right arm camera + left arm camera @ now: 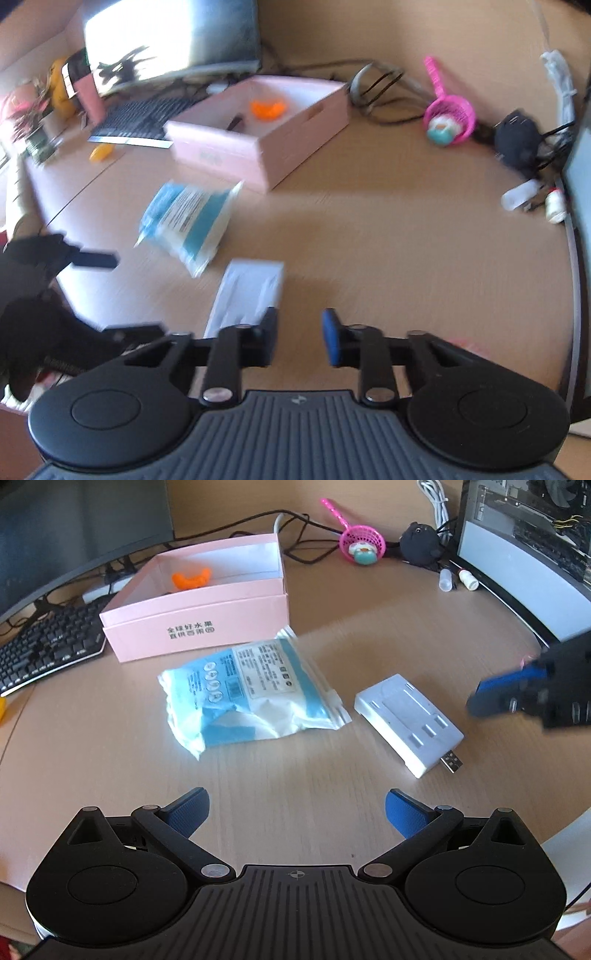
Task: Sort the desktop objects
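Sorting loose items into the pink box: no item grasped yet.

Left gripper spread wide and empty, hovering over the surface; blue-white packet lies ahead of it, white USB adapter ahead to its right. Right gripper parted, empty, adapter just ahead-left of its fingers; that view is blurred. Judgement: square the right gripper across the adapter's narrow sides, descend level, clench firmly, then lift clear of the packet toward the box beyond.

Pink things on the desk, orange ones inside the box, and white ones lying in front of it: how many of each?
Pink: 2, the pink box and the toy net.
Orange: 1, the orange piece.
White: 1, the white USB adapter.
Total: 4.
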A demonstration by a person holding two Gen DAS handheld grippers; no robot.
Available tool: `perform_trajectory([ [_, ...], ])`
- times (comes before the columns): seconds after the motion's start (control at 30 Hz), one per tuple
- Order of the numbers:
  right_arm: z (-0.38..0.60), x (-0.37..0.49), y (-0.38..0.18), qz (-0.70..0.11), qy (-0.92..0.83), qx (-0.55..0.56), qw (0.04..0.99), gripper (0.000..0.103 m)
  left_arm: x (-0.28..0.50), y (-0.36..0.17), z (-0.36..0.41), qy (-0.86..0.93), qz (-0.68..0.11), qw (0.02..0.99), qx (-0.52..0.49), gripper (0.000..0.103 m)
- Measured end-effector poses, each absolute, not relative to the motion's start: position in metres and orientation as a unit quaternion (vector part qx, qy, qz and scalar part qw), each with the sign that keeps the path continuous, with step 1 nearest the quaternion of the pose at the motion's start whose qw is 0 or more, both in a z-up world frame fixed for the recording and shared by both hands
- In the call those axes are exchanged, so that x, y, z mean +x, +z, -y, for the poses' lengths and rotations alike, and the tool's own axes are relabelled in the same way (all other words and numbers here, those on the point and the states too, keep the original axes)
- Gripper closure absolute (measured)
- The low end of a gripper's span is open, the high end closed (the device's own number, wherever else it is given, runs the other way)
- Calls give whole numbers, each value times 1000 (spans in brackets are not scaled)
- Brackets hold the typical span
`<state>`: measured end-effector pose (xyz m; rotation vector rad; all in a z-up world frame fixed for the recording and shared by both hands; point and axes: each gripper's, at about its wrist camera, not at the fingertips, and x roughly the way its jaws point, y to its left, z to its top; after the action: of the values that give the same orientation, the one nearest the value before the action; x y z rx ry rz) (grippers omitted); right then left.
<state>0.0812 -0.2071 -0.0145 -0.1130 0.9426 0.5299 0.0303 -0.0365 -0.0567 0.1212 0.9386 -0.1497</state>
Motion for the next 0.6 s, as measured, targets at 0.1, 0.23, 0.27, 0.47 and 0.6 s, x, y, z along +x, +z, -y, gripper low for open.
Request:
perform_trajectory([
  [0.1,199,74,-22,-442,280,-63,850,85,31,-55,36,-64,-452,888,48,0],
  [0.23,195,78,-29,-436,278,-43,855,85,34,-52,32,-48,-452,890,23,0],
  [0.27,194,81,-30,-435,275,-35,857,85,35,-52,31,-46,-452,891,18,0],
  [0.47,196,91,-38,-431,265,-4,863,85,33,-53,35,-43,-456,889,17,0],
  [0.6,195,94,-41,-433,270,16,860,85,31,-54,36,-44,-459,887,19,0],
])
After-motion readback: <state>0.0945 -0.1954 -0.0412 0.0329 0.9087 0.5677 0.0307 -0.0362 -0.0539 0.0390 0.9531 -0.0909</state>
